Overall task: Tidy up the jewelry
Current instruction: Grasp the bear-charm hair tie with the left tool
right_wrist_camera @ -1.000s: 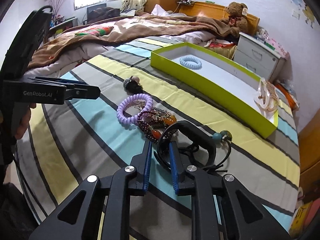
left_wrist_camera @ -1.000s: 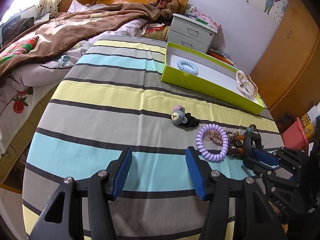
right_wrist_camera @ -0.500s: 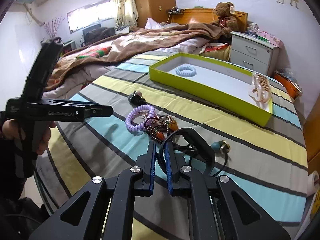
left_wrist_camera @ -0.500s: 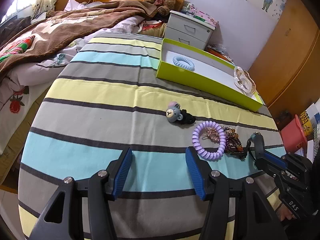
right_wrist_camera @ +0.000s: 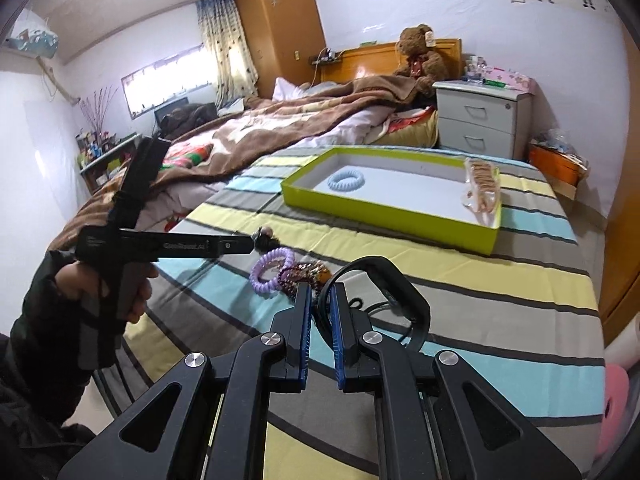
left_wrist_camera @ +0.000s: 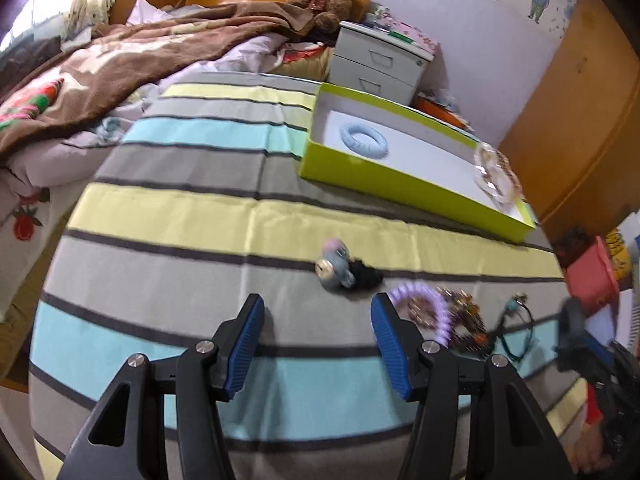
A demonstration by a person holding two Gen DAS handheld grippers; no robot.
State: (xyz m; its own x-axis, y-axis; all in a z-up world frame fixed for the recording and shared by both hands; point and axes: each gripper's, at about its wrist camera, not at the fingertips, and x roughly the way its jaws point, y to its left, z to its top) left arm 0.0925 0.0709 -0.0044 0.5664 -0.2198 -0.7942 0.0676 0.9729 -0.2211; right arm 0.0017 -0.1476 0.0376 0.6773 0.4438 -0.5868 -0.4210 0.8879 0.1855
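Bedroom table, striped cloth: right tongs clench a stiff, light black band by its rim, near the green box. Left tongs gape, released, nothing between them.

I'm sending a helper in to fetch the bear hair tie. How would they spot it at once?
Start at the green tray on the striped bedspread and come toward the near edge. The bear hair tie lies alone on the yellow and grey stripes, beside the purple coil tie. Only it has a small grey bear head on black elastic.

A black plastic headband is lifted; purple coil hair tie and beaded bracelets lie by the bed's near edge.
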